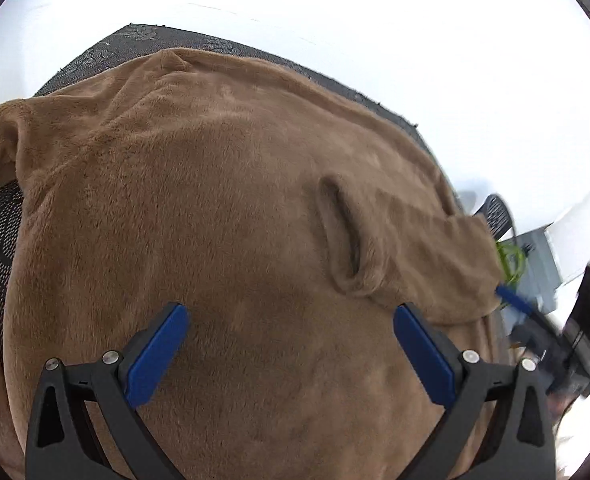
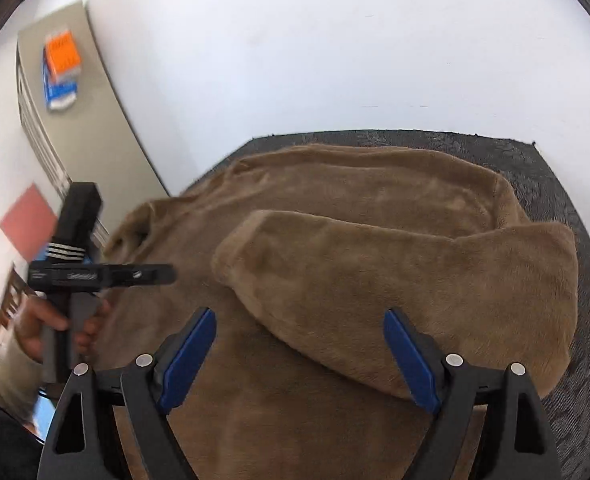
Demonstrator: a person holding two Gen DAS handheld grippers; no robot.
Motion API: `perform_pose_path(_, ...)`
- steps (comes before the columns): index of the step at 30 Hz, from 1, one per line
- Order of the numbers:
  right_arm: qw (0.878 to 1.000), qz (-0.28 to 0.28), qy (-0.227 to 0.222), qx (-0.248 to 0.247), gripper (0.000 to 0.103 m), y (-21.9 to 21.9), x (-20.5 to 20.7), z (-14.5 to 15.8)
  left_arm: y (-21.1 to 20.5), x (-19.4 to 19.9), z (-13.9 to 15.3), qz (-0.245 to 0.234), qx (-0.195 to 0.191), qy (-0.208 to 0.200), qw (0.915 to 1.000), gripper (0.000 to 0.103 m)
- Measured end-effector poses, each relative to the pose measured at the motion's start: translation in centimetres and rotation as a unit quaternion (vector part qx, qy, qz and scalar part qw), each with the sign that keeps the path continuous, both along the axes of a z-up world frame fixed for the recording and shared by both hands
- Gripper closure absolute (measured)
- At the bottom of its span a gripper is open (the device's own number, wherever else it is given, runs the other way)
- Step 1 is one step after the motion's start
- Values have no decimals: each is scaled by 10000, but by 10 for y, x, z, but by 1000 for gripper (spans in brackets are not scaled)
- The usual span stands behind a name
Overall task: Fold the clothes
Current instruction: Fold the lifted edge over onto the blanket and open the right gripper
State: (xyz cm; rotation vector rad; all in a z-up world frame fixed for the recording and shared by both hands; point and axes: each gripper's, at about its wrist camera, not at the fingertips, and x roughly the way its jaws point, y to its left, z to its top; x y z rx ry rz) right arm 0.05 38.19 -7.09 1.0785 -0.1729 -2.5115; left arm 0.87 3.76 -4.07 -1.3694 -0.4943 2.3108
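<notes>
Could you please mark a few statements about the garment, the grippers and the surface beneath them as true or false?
1. The right gripper has its jaws spread apart with nothing clamped between them. True.
2. The brown fleece garment lies on a bare white tabletop. False: it lies on a dark patterned mat.
3. One sleeve is folded across the garment's body. True.
4. The left gripper is clamped on a sleeve cuff. False: its jaws are open above the fleece.
5. The garment is bright green. False: it is tan brown.
</notes>
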Motion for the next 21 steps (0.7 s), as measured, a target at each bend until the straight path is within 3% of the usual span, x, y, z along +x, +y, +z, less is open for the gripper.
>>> perform_pose_path(4, 9994, 91, -282, -174, 15, -16, 12, -5, -1, -16, 6, -144, 714, -194, 9972, 0)
perform_pose_path(8, 9986, 76, -513, -132, 15, -29, 22, -21, 4, -41, 1, -260, 1515, -657, 9859, 0)
perform_pose_path(14, 9978, -199, -617, 163, 15, -32, 28, -48, 24, -76, -8, -326, 1887, -917, 9772, 0)
perform_pose_path(17, 9976, -254, -615, 189, 15, -30, 29, -53, 36, -87, -13, -367, 1803, -965, 9782, 1)
perform_pose_path(21, 9978, -266, -603, 69, 15, -27, 27, -55, 52, -96, -17, -652, 1778, -1004, 9767, 20)
